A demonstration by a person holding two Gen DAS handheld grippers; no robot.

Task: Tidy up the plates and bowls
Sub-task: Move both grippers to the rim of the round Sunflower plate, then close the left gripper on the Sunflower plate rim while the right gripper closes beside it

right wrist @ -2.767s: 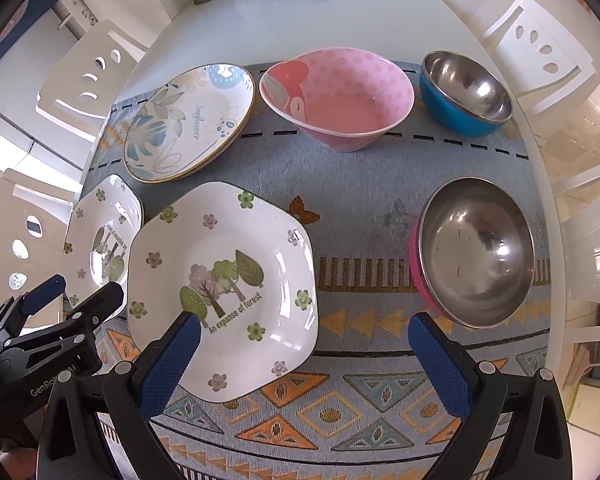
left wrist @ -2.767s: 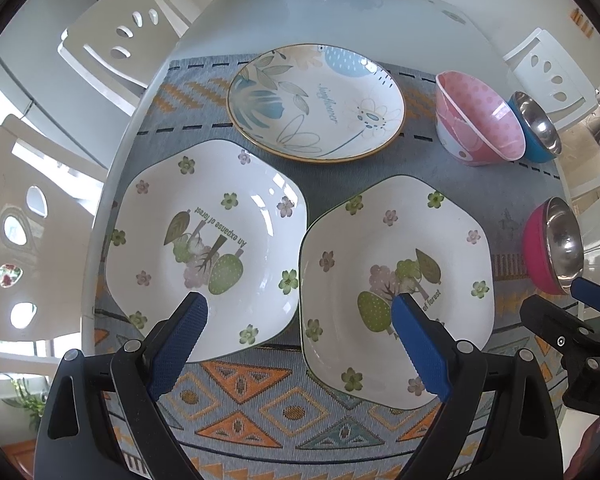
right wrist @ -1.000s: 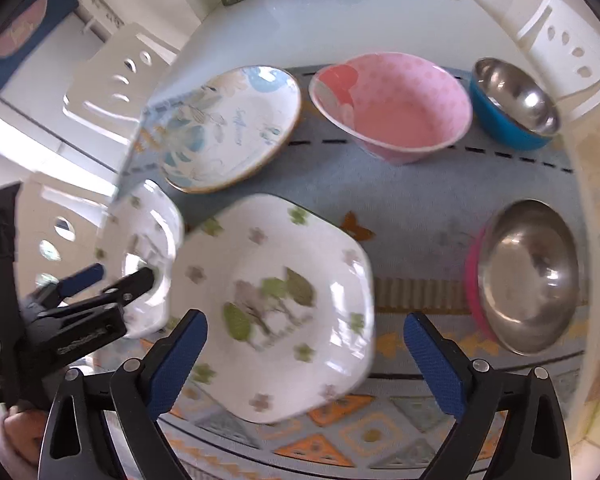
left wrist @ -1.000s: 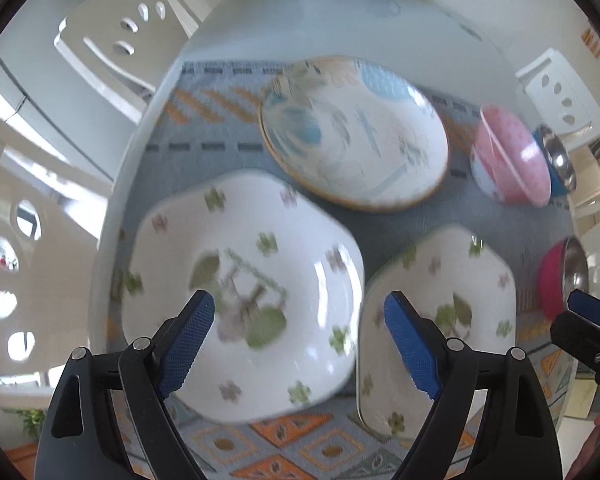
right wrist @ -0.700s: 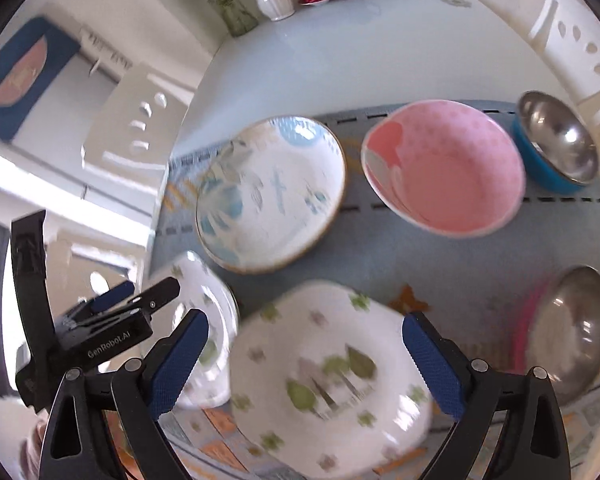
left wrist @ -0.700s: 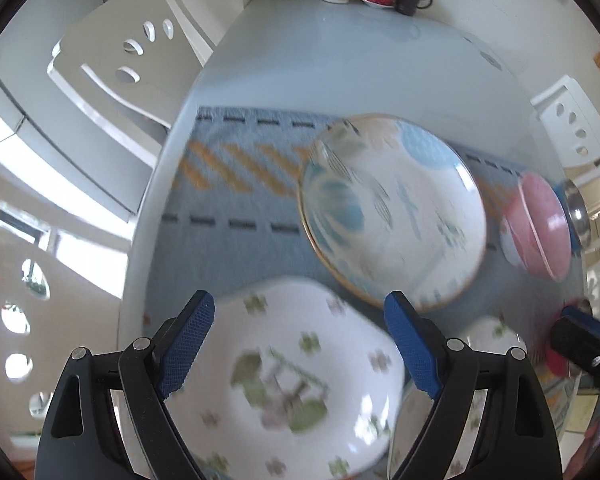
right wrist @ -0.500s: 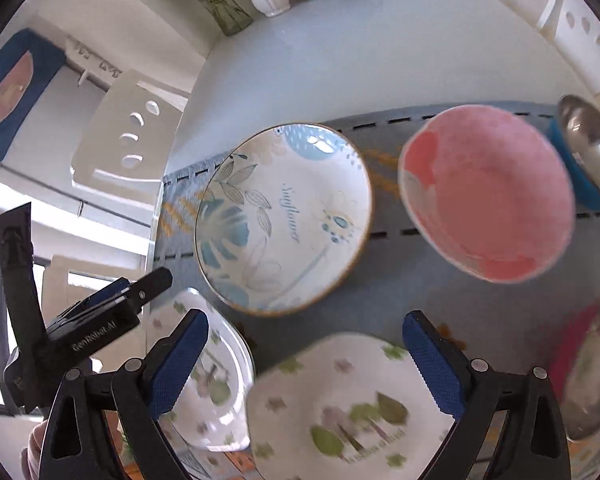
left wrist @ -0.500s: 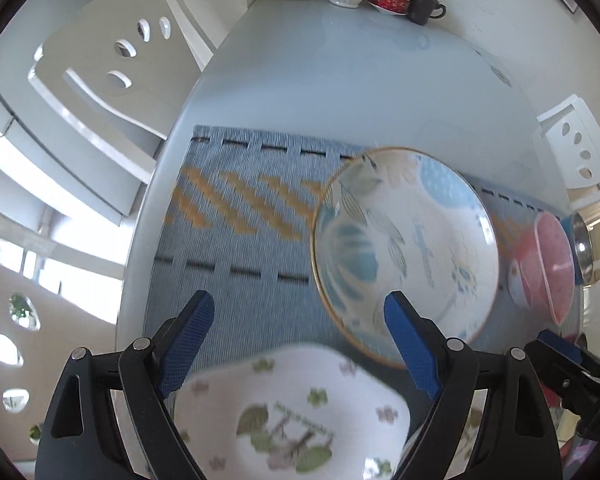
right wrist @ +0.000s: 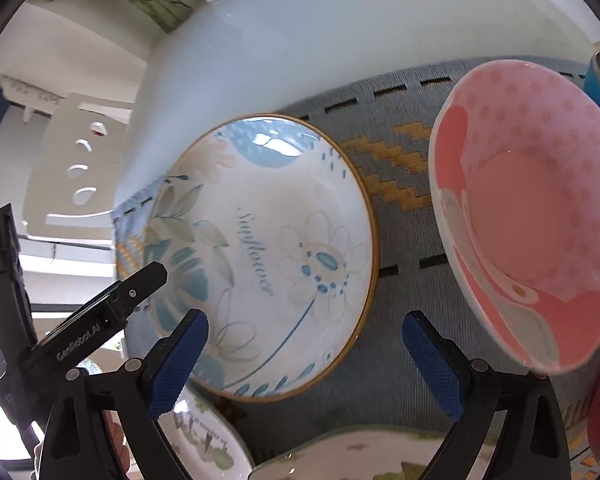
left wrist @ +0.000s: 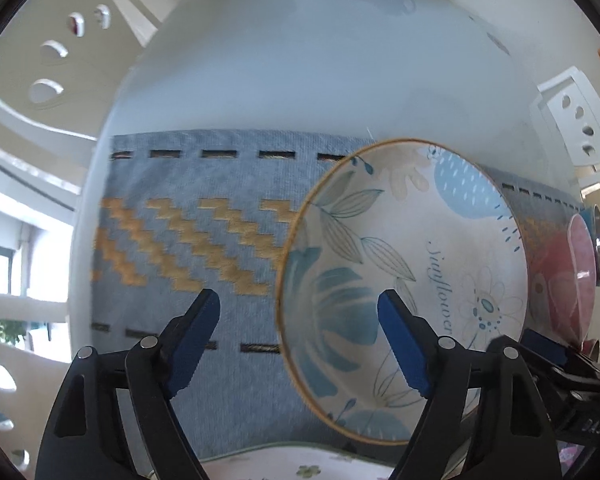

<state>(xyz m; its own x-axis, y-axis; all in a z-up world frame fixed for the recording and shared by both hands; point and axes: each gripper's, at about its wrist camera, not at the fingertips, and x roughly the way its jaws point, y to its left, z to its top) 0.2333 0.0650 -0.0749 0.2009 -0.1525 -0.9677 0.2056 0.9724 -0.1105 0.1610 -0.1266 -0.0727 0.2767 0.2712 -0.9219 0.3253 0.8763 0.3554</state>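
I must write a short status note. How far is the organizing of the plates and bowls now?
Done: nothing looks stacked yet. The round sunflower plate and the pink bowl each sit alone on the mat.

In hand: nothing. The left tongs and the right tongs are open and empty, straddling opposite rims of the sunflower plate.

Left: all the grouping.

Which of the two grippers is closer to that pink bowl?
Right. The right gripper hovers open beside the pink bowl, over the round flowered plate; the left gripper straddles that plate's far rim.
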